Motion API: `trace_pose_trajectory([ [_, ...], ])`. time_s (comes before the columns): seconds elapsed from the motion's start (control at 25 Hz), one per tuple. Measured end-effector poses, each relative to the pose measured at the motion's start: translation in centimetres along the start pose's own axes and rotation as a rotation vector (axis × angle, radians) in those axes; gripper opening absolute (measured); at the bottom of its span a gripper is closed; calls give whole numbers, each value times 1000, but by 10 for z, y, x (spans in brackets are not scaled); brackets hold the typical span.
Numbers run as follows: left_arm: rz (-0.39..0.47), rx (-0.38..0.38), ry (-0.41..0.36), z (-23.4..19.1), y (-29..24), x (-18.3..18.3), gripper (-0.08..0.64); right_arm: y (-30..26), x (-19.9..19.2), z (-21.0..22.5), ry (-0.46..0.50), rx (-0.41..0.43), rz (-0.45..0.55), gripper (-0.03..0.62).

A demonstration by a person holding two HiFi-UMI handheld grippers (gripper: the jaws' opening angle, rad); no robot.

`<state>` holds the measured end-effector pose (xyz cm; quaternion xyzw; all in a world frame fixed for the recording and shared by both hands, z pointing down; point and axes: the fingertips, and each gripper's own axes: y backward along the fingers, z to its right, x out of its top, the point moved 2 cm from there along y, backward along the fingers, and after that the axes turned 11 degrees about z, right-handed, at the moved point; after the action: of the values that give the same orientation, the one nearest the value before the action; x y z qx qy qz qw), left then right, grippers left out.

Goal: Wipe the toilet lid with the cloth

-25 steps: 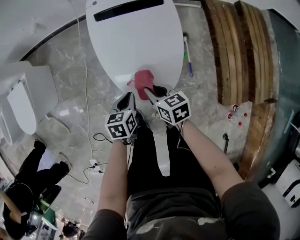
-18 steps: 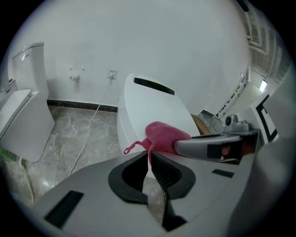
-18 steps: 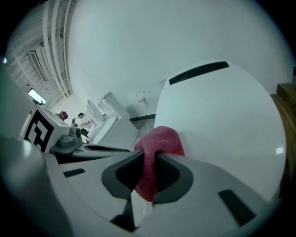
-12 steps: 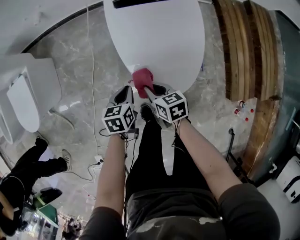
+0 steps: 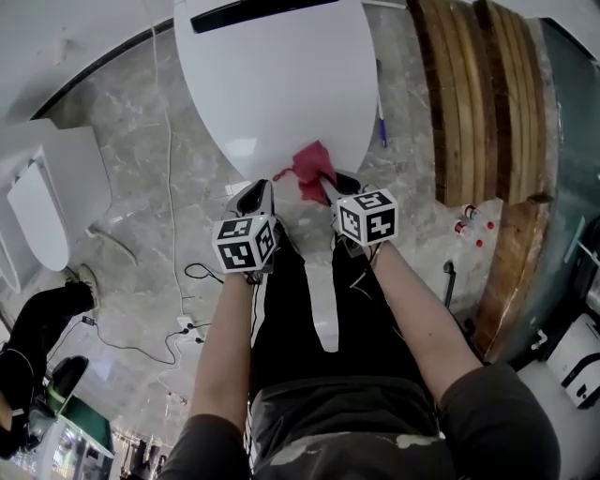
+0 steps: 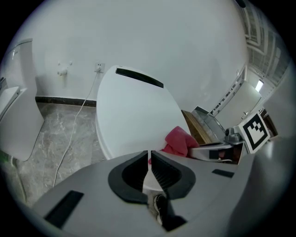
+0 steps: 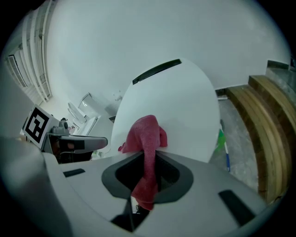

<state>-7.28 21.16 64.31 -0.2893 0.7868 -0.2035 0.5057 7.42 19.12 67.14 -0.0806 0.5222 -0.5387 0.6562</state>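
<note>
Cloth [image 5: 312, 171] is clamped in my right tool [image 5: 325, 186]. The jaws are pinched narrow on its middle, the bunched red end sits at the near rim of the toilet lid [image 5: 272, 84], and a tail hangs out behind the jaws. My left tool [image 5: 259, 194] is closed up with nothing in it, parked just off the lid's near edge, left of the cloth.

My read is that I'm in the wiping step, down at the lid's near end. I can't tell how much of the lid is done. The next move needs the cloth pressed flatter onto the lid, then swept toward the dark strip [image 5: 258, 16] at the lid's far end, without loosening the pinch.

Headcount:
- one lid
- one cloth
- two tools
- one blue-and-green stick [image 5: 381, 131] on the floor [image 5: 141, 187] right of the lid, maybe a brush
- one other white fixture [image 5: 42, 216] well left of the lid
</note>
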Motion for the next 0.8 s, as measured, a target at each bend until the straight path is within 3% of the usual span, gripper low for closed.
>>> trace_pose_trajectory([
  [0.4, 27, -7, 14, 79, -42, -4, 28, 28, 46, 106, 61, -38, 33, 49],
  [0.8, 27, 18, -14, 117, -30, 2, 28, 68, 69, 119, 39, 1, 75, 49],
])
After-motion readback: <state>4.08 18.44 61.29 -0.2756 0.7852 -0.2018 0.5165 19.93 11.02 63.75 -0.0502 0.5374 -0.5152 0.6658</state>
